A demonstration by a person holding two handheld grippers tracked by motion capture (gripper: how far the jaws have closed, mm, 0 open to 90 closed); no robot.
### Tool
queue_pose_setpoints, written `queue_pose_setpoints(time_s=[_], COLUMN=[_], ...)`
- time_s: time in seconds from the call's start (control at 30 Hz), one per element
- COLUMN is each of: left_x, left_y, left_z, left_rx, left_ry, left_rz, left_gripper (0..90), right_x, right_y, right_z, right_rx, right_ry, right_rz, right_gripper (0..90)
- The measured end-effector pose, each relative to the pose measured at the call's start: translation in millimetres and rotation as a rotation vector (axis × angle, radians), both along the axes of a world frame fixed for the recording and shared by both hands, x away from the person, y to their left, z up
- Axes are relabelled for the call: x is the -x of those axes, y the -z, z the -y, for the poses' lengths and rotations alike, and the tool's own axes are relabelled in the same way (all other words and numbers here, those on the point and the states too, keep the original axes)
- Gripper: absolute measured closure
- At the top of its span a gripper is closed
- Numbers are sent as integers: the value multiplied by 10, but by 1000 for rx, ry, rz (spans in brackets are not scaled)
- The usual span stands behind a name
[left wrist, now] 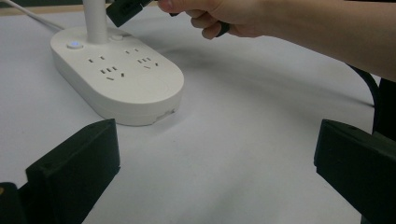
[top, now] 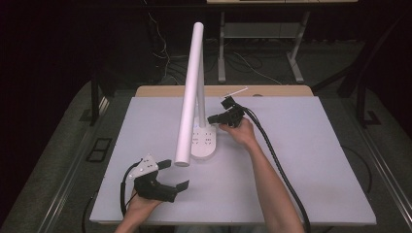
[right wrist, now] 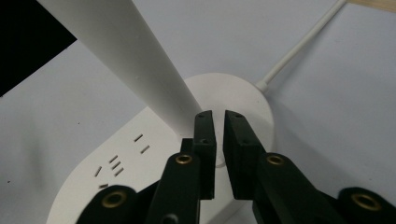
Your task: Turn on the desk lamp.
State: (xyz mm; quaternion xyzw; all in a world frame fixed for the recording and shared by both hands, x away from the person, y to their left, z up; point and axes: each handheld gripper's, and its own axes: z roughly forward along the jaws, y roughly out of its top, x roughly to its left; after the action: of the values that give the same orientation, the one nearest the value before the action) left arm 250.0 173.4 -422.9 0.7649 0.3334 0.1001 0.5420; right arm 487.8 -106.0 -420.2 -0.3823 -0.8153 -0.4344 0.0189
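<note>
Nearest you, your left tool (top: 176, 175) hovers low over the near left part of the pale grey surface (top: 301, 184), its jaws spread wide with nothing between them; in the left gripper view the two black jaws stand at the far edges of the picture and bare surface lies between.

Just beyond it, toward the middle of the surface, sits the white desk lamp's base (top: 204, 141), a long rounded slab that doubles as a power strip. Its top carries several groups of socket slots (left wrist: 108, 71) and a round button with a bluish ring (left wrist: 74, 45) beside the foot of the stem (left wrist: 96, 21). A small scuff marks the base's near lower edge. The white lamp arm (top: 190, 92) is a plain tube that slopes from high at the far side down toward you, and its free end hangs above the near end of the base.

Your right tool (top: 216, 119) is at the far right side of the base, right by the stem. Its jaws are drawn narrow, a thin gap left, with nothing held. In the right gripper view the jaw tips cover the spot on the base under them, so you cannot tell whether they touch it.

Farther off, a white cord (right wrist: 303, 44) leaves the far end of the base and runs out of the picture.
</note>
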Motion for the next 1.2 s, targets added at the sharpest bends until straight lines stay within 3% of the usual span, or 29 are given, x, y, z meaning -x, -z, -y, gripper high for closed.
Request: queue_pose_setpoints(time_s=[0.37, 0.57, 0.63, 1.03, 1.2], left_x=[3, 3, 4, -6, -3], left_y=[1, 11, 11, 17, 16], left_z=[4, 25, 30, 20, 23], left_rx=[-3, -17, -19, -19, -19], left_ry=[2, 8, 9, 8, 9], left_rz=[1, -3, -3, -4, -5], left_gripper=[0, 0, 0, 0, 0], right_x=[-7, 23, 47, 28, 47], right_y=[88, 64, 61, 58, 24], right_z=[-27, -61, -85, -53, -51], right_rx=[2, 46, 76, 43, 64], right_ry=[6, 14, 13, 23, 31], right_rz=[-19, 2, 32, 20, 27], right_gripper=[896, 900, 900, 898, 898])
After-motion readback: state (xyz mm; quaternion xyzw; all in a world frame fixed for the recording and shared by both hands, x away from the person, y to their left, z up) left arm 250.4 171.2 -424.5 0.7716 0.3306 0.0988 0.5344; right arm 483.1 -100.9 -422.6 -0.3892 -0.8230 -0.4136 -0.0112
